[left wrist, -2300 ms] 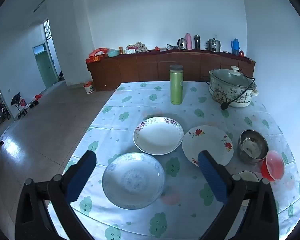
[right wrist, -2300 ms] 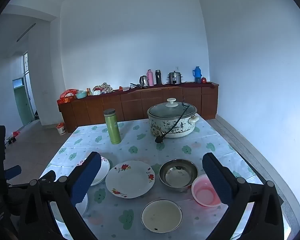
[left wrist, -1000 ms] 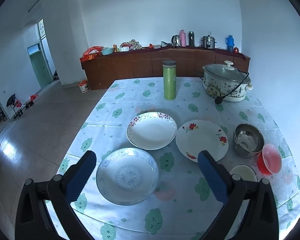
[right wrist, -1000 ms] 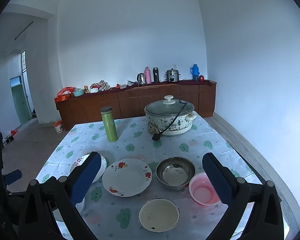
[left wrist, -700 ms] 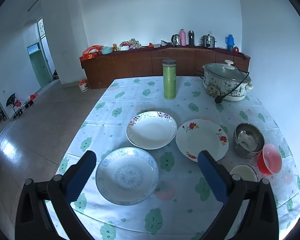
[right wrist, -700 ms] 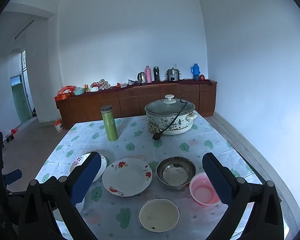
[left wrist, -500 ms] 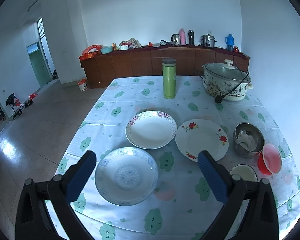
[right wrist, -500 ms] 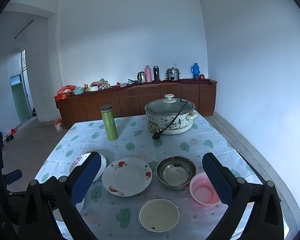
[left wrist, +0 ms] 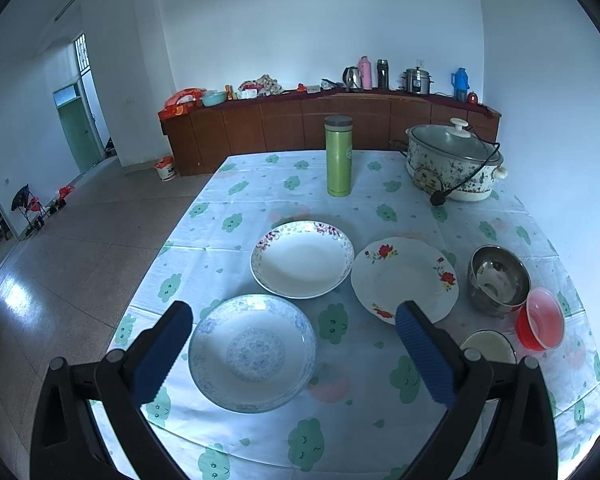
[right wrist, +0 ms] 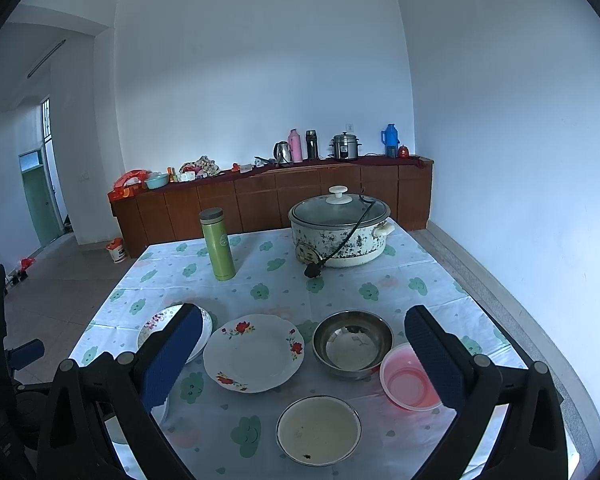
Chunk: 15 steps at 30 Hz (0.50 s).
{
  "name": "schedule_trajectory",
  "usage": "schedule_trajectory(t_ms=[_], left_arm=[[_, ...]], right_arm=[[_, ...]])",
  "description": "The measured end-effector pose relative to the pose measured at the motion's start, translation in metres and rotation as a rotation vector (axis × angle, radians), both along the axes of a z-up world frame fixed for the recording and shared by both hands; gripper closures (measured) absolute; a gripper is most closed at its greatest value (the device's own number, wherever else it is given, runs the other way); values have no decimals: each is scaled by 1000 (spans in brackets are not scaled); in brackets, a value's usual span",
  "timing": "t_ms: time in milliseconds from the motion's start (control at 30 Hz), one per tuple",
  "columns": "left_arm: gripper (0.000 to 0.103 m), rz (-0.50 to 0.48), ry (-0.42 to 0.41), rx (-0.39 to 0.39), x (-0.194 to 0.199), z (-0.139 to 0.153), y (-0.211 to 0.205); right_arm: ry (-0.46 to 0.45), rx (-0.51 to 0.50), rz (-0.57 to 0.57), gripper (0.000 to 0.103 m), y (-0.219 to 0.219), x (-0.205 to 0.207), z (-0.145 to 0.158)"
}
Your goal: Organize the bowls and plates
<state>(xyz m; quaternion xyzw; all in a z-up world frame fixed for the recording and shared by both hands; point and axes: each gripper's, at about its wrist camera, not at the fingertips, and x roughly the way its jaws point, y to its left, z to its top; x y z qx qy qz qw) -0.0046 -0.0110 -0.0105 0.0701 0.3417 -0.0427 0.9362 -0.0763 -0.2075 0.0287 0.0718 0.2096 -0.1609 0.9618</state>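
In the left wrist view my left gripper [left wrist: 292,354] is open and empty above the table's near edge, over a blue-patterned plate [left wrist: 252,354]. Beyond lie a purple-rimmed plate [left wrist: 302,258], a red-flowered plate [left wrist: 404,274], a steel bowl [left wrist: 498,280], a red plastic bowl [left wrist: 540,324] and a dark-rimmed cream bowl [left wrist: 487,347]. In the right wrist view my right gripper [right wrist: 300,356] is open and empty above the red-flowered plate [right wrist: 254,352], steel bowl [right wrist: 353,344], red bowl [right wrist: 406,376] and cream bowl [right wrist: 318,429].
A green thermos [left wrist: 339,156] and a lidded cooker pot with a black cord [left wrist: 452,160] stand at the table's far side. A wooden sideboard [left wrist: 332,120] with kettles and flasks lines the back wall. Open floor lies left of the table.
Both grippers have drifted slightly; the dishes have shifted a little in view. Nothing was taken hold of or moved on the table.
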Motion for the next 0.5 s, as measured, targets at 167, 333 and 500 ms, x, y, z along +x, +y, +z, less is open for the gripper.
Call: schedule_trajectory(t_ms=[167,333,500], left_arm=[[0,-1,1,0,0,-1,0],[0,0,0,0,1,0,0],[0,5,11,2,2,-5,-1]], right_arm=[[1,1,0,1,0,0,-1],[1,2,0,1,0,1,-2],[14,9,0,1,1,2,-5]])
